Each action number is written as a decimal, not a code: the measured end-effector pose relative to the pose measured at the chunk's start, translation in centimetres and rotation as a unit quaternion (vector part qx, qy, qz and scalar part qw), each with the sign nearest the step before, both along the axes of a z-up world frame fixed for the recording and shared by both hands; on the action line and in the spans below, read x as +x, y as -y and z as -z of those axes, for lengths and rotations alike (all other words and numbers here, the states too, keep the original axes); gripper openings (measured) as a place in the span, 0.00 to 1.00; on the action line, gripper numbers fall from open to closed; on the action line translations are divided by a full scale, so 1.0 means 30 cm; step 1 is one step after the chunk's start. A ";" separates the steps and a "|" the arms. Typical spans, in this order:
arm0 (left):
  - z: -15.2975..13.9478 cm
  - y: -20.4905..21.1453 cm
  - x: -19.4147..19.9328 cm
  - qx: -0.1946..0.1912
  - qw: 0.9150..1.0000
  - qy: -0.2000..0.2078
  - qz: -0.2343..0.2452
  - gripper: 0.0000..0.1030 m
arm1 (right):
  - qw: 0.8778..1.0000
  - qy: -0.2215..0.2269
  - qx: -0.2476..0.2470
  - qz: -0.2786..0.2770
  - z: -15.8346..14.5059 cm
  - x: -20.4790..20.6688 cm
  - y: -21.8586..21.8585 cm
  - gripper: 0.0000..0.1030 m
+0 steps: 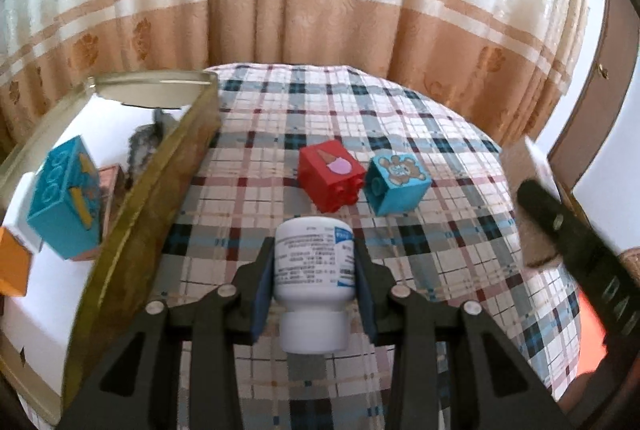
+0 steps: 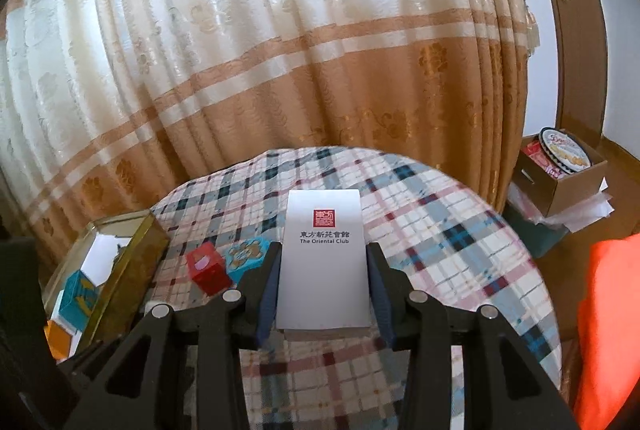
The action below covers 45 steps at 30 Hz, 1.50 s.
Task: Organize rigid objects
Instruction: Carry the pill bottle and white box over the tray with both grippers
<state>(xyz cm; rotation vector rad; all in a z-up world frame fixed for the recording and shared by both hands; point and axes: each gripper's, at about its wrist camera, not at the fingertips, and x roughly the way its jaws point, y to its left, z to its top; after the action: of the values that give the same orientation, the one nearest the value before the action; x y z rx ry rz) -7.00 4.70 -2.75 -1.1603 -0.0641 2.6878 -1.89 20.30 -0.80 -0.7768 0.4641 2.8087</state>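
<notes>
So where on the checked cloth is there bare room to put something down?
Free: the far cloth between the gold tin and the curtain, and its right half beyond the blue block. Crowded: mid-cloth, red block beside blue; the tin already holds blocks.

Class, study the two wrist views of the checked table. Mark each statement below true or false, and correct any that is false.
1. The left gripper holds a white bottle. True.
2. The right gripper is empty. False: its pads clamp a white box printed "The Oriental Club".
3. The red block and the blue bear block lie inside the gold tin. False: both lie on the checked tablecloth, outside the tin.
4. A blue block already sits inside the gold tin. True.
5. The red block lies left of the blue bear block in the left wrist view. True.
</notes>
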 end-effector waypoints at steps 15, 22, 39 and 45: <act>-0.018 0.063 0.086 0.007 1.000 -0.009 -0.025 0.35 | 0.999 -0.024 0.045 -0.001 -0.028 0.068 0.074 0.43; -0.009 0.079 0.107 0.006 1.000 -0.003 -0.028 0.35 | 0.998 -0.026 0.059 -0.012 -0.027 0.085 0.122 0.43; -0.054 0.129 0.141 0.006 0.999 -0.033 -0.037 0.35 | 0.997 -0.025 0.066 -0.014 -0.030 0.084 0.138 0.43; -0.101 0.167 0.152 0.001 0.997 -0.059 -0.047 0.35 | 0.997 -0.030 0.064 -0.027 -0.043 0.089 0.167 0.43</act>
<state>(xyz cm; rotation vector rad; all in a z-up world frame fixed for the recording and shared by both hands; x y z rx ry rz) -2.45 -0.32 0.29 -1.0199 -0.1064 2.8319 0.79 15.30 0.49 -0.6900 0.2727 2.8853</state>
